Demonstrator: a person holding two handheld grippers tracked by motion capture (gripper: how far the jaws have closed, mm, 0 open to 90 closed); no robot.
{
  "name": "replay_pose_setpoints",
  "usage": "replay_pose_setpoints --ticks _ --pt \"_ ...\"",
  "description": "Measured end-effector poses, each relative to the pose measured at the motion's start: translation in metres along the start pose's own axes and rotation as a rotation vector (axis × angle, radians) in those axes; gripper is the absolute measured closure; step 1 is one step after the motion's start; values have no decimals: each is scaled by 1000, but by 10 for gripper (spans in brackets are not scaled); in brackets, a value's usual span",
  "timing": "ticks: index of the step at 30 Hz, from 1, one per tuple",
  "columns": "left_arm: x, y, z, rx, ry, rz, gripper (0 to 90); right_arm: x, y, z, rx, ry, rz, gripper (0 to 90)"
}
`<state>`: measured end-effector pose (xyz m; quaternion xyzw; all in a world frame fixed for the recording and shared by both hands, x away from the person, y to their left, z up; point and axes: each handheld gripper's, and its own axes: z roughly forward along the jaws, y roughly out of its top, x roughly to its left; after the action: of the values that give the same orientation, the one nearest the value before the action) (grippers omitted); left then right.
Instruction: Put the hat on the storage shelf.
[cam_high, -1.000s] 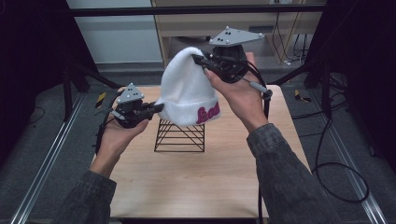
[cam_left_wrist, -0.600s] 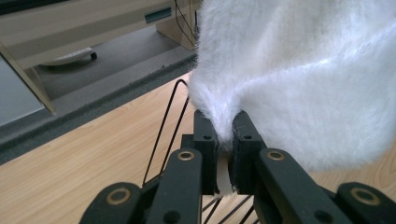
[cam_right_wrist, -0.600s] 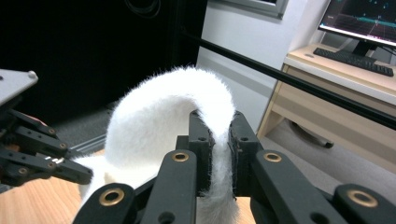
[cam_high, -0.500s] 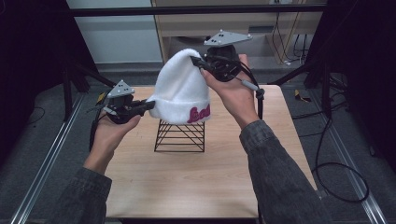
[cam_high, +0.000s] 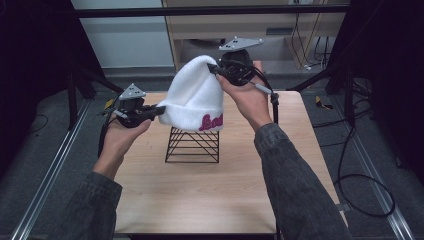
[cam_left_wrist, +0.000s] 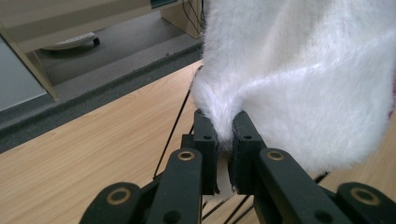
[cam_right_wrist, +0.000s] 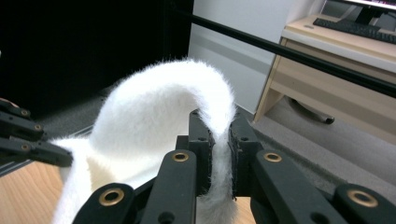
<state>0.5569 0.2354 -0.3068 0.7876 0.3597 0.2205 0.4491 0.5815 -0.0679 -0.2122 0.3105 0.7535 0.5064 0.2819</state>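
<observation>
A fluffy white beanie (cam_high: 192, 97) with pink lettering on its cuff hangs in the air over a black wire stand (cam_high: 193, 145) on the wooden table (cam_high: 200, 190). My left gripper (cam_high: 160, 110) is shut on the cuff's left edge; up close the white fur (cam_left_wrist: 299, 79) is pinched between its jaws (cam_left_wrist: 223, 135). My right gripper (cam_high: 214, 68) is shut on the beanie's upper right part, where a fold of fur (cam_right_wrist: 159, 116) sits between its jaws (cam_right_wrist: 219, 140). The stand's top is partly hidden behind the cuff.
A light wooden desk (cam_high: 250, 25) stands beyond the table's far edge. Metal rails (cam_high: 50, 170) run along the floor on both sides, and cables (cam_high: 360, 165) lie on the floor at the right. Bare tabletop lies in front of the stand.
Both hands have carried the beanie a little away from me and lower over the wire stand. Both grips are unchanged.
</observation>
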Motion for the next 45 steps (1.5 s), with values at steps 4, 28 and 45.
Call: replay_pose_setpoints --ticks 4,28,45 --pt "3 -2 4 17 19 22 831 -3 -9 9 9 3 7 827" --pt "4 -7 13 20 55 45 831 -5 -23 18 -10 21 25 828" --pt "23 -21 15 -10 88 -4 831 5 -16 34 -19 40 3 828"
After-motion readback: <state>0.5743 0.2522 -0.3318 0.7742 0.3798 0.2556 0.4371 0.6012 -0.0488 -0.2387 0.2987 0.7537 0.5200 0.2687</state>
